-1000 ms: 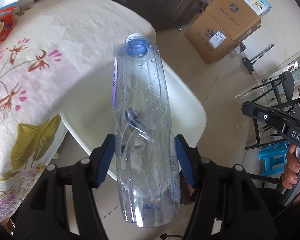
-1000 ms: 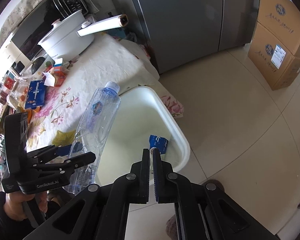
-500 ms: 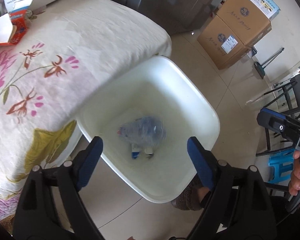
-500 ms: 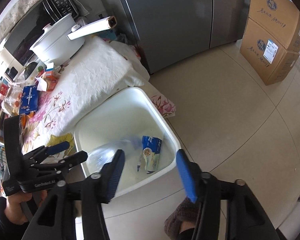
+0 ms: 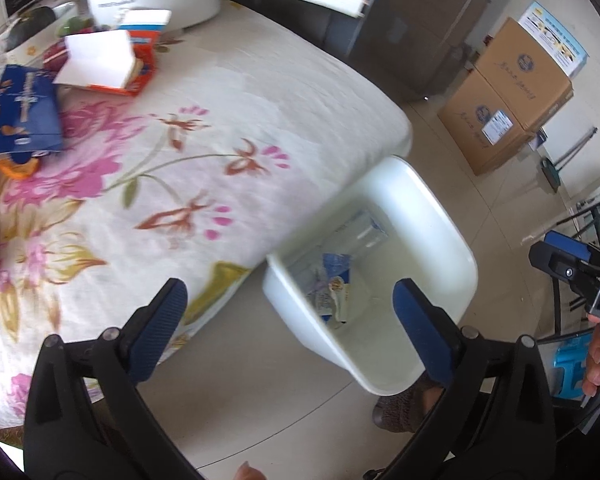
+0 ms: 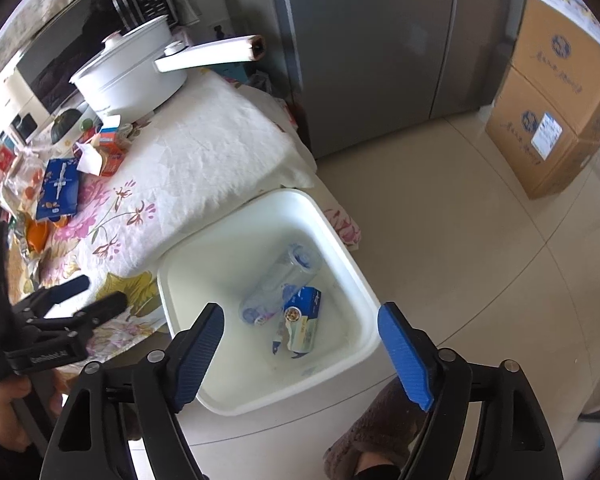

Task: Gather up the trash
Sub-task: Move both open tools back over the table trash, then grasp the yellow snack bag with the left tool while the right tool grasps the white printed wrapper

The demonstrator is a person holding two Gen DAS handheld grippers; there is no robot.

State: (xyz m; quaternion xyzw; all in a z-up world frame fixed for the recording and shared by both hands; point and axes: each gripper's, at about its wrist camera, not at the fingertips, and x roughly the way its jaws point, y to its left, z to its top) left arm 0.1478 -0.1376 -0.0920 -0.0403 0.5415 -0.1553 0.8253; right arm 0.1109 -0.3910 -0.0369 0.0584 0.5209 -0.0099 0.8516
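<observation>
White bin [image 6: 366, 288], clear bottle [image 6: 278, 284], carton [image 6: 304, 322] inside

White bin [image 6: 352, 264], pink-flowered tablecloth [image 5: 148, 184], blue carton [image 6: 304, 300].

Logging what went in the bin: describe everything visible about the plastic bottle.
The bottle is clear, thin plastic, crumpled, with a blue neck ring and no cap visible. It lies on its side on the floor of the white bin, neck toward the far corner, base toward the near left. A blue and white carton lies against its right side. A small purple patch of label shows near the base. No gripper touches it. In the left wrist view it is blurred and partly hidden.
</observation>
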